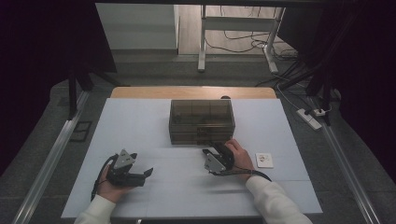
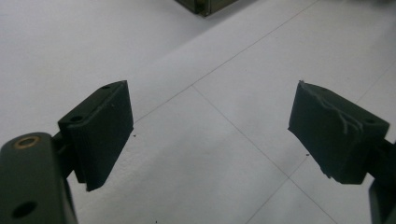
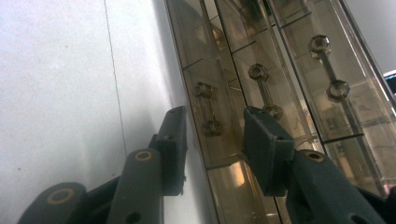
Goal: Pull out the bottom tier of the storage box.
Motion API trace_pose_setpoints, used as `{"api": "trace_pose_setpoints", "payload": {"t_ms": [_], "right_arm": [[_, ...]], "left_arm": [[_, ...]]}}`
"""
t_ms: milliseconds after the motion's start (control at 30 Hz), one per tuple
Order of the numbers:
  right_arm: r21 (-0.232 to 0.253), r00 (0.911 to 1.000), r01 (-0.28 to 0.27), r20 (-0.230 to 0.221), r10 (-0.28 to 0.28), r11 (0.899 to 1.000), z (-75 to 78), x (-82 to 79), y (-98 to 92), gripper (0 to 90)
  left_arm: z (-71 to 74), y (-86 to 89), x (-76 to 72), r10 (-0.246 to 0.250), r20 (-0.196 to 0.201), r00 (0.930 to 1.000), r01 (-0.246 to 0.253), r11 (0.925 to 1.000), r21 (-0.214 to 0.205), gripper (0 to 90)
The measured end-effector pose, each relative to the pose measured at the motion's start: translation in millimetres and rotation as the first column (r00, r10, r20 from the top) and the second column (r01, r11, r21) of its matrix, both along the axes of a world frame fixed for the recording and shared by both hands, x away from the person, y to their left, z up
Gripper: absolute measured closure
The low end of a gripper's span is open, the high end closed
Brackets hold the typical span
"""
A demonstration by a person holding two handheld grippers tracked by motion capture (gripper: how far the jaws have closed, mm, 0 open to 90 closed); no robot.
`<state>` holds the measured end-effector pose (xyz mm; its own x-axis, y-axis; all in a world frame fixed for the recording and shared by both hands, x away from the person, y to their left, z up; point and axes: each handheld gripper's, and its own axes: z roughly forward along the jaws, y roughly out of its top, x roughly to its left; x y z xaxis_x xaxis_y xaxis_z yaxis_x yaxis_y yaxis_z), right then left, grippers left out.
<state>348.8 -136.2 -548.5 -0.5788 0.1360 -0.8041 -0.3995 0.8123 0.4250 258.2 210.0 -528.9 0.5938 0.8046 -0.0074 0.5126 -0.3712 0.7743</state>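
Note:
A translucent brown drawer box stands at the middle of the white table. My right gripper is at the box's front, low on its right half. In the right gripper view the drawer fronts each carry a small bar handle with nuts. My right gripper has its jaws on either side of one handle, and the pads do not press on it. My left gripper rests on the table at the front left, far from the box. Its jaws stand wide apart with nothing between them.
A small white card lies on the table just right of the right hand. Bare white surface runs left and right of the box. On the floor beyond the table's right edge lie a power strip and cables.

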Motion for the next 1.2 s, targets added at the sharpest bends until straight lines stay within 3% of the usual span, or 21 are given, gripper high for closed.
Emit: {"api": "trace_pose_setpoints", "payload": {"t_ms": [300,567,733,1200], "right_arm": [[0.018,0.9937,0.007,-0.112,-0.005,1.000,12.0,6.9,-0.5,53.6],[0.001,0.9869,0.008,-0.161,-0.008,1.000,20.7,11.7,2.5,49.5],[-0.051,0.9877,-0.008,-0.156,0.000,0.999,22.2,13.3,6.9,46.9],[-0.101,0.9841,0.006,-0.176,-0.023,0.995,23.3,17.2,17.0,45.6]], "left_arm": [[0.1,0.1,-0.1,0.000,0.001,1.0000,0.000,1.0000,0.001,13.7],[0.1,-0.1,0.0,0.000,0.000,1.0000,0.000,1.0000,0.002,13.8],[0.3,0.0,-0.2,0.001,0.001,1.0000,-0.001,1.0000,0.000,13.7],[0.2,-0.4,-0.1,0.000,0.000,1.0000,0.000,1.0000,0.001,13.7]]}}
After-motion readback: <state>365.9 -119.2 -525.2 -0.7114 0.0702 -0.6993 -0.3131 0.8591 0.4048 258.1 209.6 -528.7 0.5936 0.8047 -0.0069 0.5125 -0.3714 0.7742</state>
